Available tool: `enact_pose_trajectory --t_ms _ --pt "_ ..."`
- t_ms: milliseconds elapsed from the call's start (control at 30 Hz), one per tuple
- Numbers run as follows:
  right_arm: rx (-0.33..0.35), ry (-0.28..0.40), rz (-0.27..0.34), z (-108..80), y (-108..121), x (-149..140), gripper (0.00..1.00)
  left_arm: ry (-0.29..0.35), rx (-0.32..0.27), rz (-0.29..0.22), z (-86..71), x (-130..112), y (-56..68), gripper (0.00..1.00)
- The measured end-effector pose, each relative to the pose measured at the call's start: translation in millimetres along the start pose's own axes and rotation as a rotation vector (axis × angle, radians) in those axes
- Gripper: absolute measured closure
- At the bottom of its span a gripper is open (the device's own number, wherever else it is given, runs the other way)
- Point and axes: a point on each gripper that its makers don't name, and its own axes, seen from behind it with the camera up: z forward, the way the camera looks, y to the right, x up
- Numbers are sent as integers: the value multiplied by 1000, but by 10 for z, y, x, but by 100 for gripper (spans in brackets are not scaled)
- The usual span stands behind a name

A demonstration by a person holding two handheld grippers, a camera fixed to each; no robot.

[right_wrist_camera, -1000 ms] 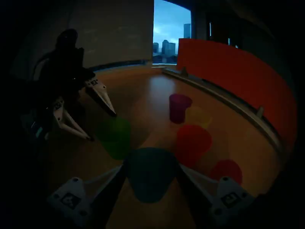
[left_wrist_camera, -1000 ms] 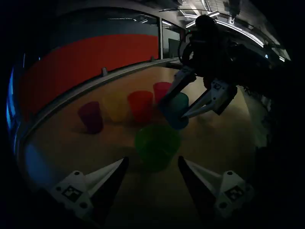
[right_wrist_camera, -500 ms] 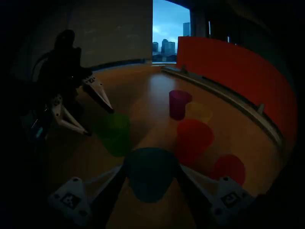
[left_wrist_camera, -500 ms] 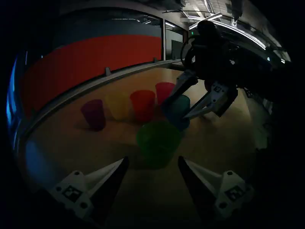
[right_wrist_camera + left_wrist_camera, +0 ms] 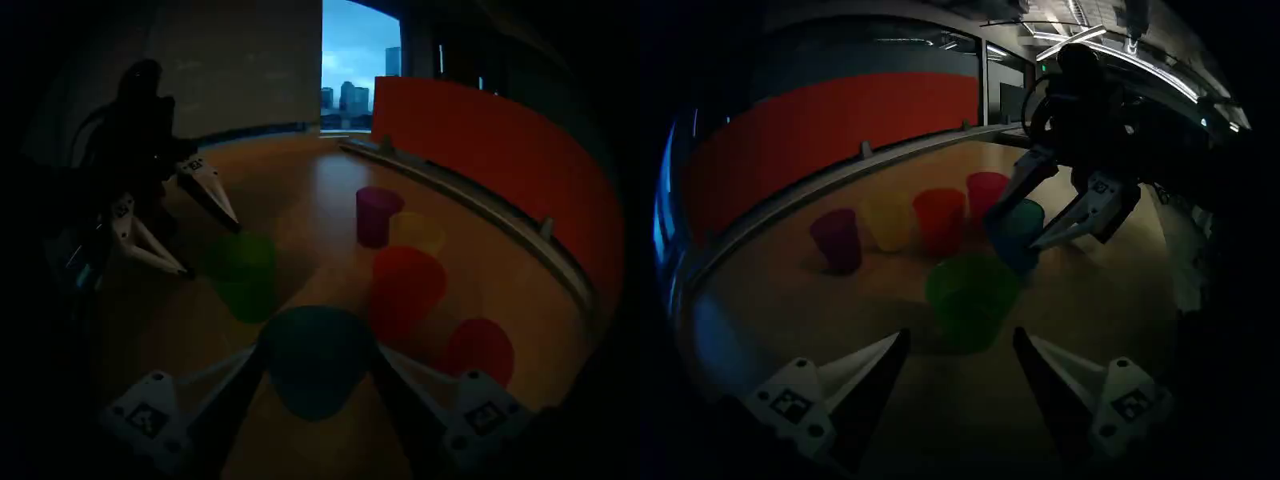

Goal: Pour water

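A green cup stands on the wooden table, just ahead of my left gripper. That gripper is open, with its fingers apart from the cup. My right gripper is shut on a teal cup, held upright between its fingers. In the left gripper view the teal cup sits right behind the green one, in the right gripper. The right gripper view shows the green cup to the left, next to the left gripper. I cannot tell whether the teal cup touches the table.
A row of cups stands beyond: purple, yellow, red and crimson. A red curved panel runs along the table's far rim. The room is dim. A window shows in the right gripper view.
Both grippers shifted only slightly. The teal cup stays in the right gripper, and the green cup stays in front of the open left gripper.
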Motion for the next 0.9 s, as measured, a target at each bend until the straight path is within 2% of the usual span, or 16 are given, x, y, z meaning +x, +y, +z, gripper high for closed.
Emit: enact_pose_trajectory --t_ms 500,900 --pt "-16 -12 13 -103 -17 -120 3 -4 -6 13 14 10 62 5" --pt "-24 -10 19 -193 -58 -159 3 -5 13 7 -48 -7 31 5"
